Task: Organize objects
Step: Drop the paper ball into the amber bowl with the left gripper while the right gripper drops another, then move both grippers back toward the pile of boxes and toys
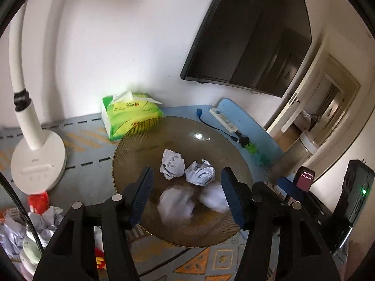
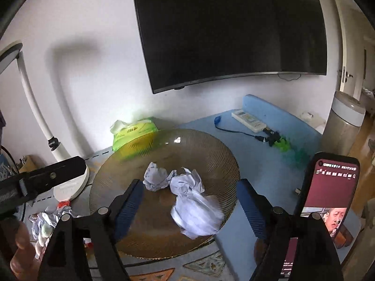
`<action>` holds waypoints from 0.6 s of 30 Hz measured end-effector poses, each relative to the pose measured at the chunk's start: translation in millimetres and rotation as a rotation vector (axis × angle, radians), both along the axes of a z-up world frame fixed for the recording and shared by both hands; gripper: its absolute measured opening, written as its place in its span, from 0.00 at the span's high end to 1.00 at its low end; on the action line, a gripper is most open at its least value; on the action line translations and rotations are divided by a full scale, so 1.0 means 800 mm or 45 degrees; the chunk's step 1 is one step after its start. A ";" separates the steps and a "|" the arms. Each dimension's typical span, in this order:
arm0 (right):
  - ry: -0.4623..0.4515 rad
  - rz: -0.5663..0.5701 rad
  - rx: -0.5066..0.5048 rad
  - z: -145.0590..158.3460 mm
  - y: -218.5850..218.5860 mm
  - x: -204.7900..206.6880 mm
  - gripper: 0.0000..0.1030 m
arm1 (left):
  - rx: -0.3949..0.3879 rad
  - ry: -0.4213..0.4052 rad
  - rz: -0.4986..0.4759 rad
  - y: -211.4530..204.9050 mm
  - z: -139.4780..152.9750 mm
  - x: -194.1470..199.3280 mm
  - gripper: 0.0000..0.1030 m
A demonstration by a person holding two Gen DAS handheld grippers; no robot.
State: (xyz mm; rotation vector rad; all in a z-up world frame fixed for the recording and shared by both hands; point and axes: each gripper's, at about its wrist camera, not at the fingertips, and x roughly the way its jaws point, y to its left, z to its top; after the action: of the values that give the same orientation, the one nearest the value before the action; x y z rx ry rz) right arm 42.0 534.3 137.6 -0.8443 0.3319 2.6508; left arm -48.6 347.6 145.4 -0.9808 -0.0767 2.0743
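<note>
We see four crumpled paper balls (image 1: 172,167) already in the amber glass plate (image 1: 131,154) mid-counter; more crumpled paper (image 1: 44,222) waits near the counter's left edge. The left claw (image 1: 187,196) and right claw (image 2: 189,205) gape wide, empty.

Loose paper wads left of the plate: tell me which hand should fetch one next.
Left, probably. Its tongs are open and empty, and the loose paper wads lie near its side by the lamp base. The right tongs are also open but sit nearer the phone, farther from them.
</note>
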 end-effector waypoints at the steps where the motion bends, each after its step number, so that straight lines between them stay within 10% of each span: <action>1: 0.001 0.006 -0.001 0.000 0.002 -0.001 0.22 | 0.007 -0.009 -0.014 -0.002 0.000 0.001 0.44; 10: 0.012 0.140 0.001 0.008 -0.042 0.025 0.22 | -0.055 0.240 0.123 -0.093 0.026 0.052 0.43; 15: 0.041 0.323 0.009 0.005 -0.109 0.058 0.21 | -0.009 0.373 0.422 -0.220 0.020 0.103 0.05; 18: 0.031 0.431 0.038 -0.015 -0.153 0.069 0.21 | -0.077 0.407 0.601 -0.287 -0.002 0.124 0.02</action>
State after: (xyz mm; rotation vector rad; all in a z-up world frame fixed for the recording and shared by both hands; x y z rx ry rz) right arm 97.1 412.2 125.7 -0.9310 0.1654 2.9696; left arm 50.9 117.6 143.8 -0.6980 -0.0860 2.6576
